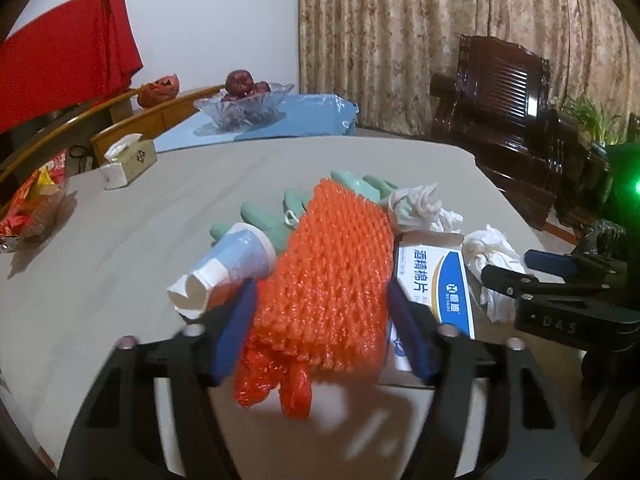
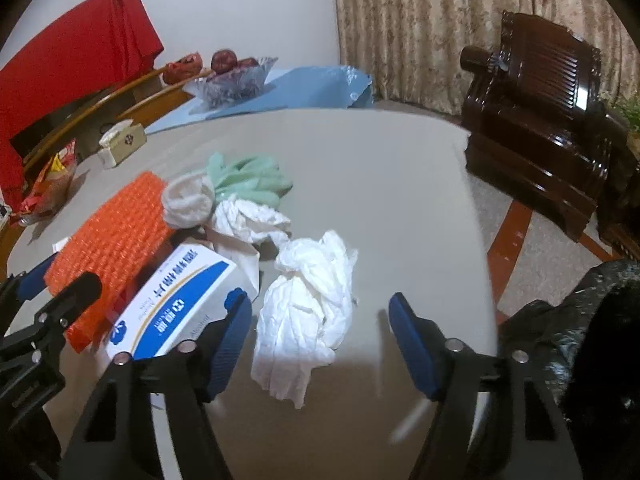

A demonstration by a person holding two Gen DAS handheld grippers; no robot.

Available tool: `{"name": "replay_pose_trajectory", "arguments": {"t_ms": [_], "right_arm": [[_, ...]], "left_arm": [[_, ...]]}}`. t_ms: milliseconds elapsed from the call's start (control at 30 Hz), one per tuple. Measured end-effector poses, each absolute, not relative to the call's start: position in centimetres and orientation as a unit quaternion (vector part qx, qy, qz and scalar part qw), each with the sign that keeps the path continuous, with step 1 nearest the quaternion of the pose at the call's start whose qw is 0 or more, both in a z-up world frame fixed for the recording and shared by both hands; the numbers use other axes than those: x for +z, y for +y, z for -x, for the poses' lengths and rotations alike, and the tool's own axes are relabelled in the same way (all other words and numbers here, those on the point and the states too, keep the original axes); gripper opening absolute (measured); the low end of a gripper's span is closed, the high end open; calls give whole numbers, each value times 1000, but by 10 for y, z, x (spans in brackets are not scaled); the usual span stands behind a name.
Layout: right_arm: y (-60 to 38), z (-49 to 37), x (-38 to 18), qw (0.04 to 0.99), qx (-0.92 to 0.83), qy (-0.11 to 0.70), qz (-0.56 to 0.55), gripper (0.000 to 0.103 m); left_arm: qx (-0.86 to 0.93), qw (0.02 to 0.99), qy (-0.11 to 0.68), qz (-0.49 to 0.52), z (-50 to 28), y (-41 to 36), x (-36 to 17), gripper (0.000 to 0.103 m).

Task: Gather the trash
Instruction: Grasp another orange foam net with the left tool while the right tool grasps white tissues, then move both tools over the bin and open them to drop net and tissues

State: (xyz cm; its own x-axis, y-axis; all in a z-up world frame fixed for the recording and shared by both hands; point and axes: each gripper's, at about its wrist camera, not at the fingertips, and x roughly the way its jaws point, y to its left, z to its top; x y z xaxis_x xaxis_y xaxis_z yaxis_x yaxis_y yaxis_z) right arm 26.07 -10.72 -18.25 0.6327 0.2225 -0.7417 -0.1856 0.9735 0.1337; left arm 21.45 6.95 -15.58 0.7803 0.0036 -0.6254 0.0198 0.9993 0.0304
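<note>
Near the bench (image 2: 400, 184) edge, right hand-held gripper (image 2: 320, 344) is hovering spread wide around crumpled tissue (image 2: 308, 300); left hand-held gripper (image 1: 320, 332) is flanking orange mesh (image 1: 332, 272), contact unclear.

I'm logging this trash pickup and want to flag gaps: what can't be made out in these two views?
- Left wrist view: whether the left gripper pinches the orange foam net; motion blur smears it.
- Left wrist view: most of the green gloves, hidden behind the net and paper cup.
- Right wrist view: the black trash bag, cut off by the frame edge.
- Both views: the box, its small print unreadable.
</note>
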Motion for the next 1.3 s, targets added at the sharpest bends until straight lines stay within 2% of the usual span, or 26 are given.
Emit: {"name": "replay_pose_trajectory", "arguments": {"t_ms": [33,167,233,333,900,1300], "right_arm": [[-106,-263,-184,900,116,419,-22,59],[-98,-263,-188,895,132,427,-7,38],[-96,-263,-186,895,134,426,-3,34],[-98,-260,-182,897,137,420,-14,29],[-117,-213,-101,931,150,332,-25,29],[-169,-162,-64,947,110,300,-33,29]], "left_arm": [[-8,942,336,-17,-217,70,-158,49],[-21,939,343,-18,-220,67,-162,22],[-25,939,342,-17,-220,65,-161,12],[-25,941,336,-13,-218,65,-156,11],[-47,961,272,-6,-170,36,-83,10],[-94,962,258,-10,-139,-5,-60,10]]}}
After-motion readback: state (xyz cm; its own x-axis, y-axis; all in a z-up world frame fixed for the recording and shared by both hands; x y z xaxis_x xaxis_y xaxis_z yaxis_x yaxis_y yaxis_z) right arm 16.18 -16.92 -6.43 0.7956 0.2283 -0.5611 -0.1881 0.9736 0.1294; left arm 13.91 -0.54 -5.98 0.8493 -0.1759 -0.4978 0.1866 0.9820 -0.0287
